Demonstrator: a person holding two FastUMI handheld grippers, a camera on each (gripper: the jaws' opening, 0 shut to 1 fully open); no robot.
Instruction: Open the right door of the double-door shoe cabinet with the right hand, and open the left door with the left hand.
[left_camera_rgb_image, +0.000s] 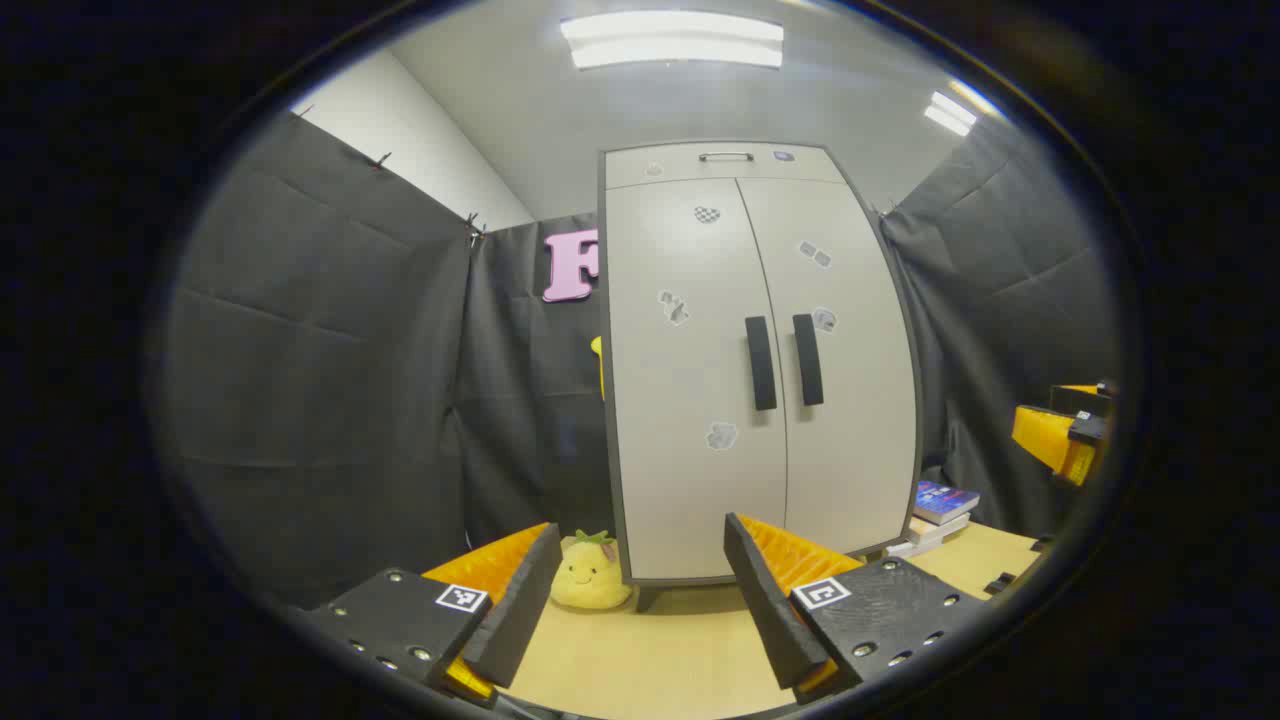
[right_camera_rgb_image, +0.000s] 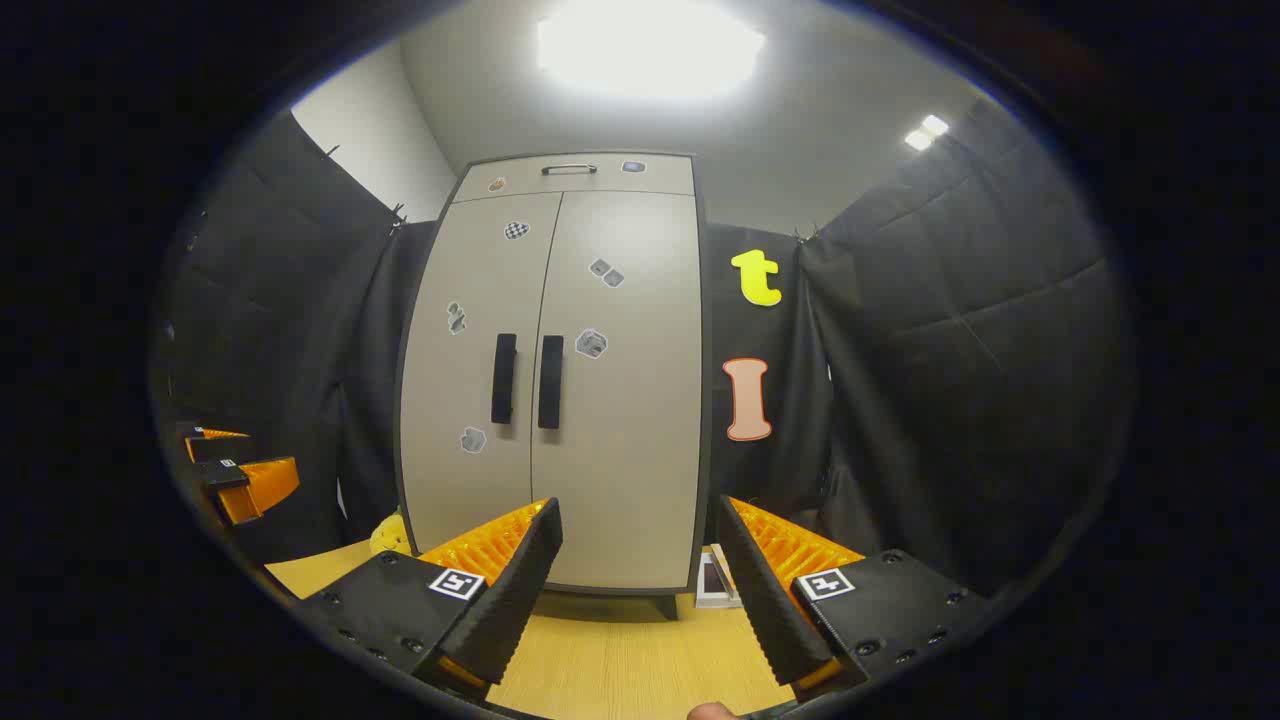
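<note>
Grey shoe cabinet (right_camera_rgb_image: 555, 380) stands mid-frame, both doors shut. Right gripper (right_camera_rgb_image: 640, 590) and left gripper (left_camera_rgb_image: 640, 600) hang released, grasping nothing, well apart from it. Right gripper should reach the right handle (right_camera_rgb_image: 550, 382) squarely, then pinch and pull gently.

the left gripper (left_camera_rgb_image: 640, 590) has two wedge-shaped fingers with ribbed inner faces, each on a black textured block set with silver screws and a small square black-and-white marker. the right gripper (right_camera_rgb_image: 640, 585) is built alike, its finger edges finely serrated, with matching markers and screws.
</note>
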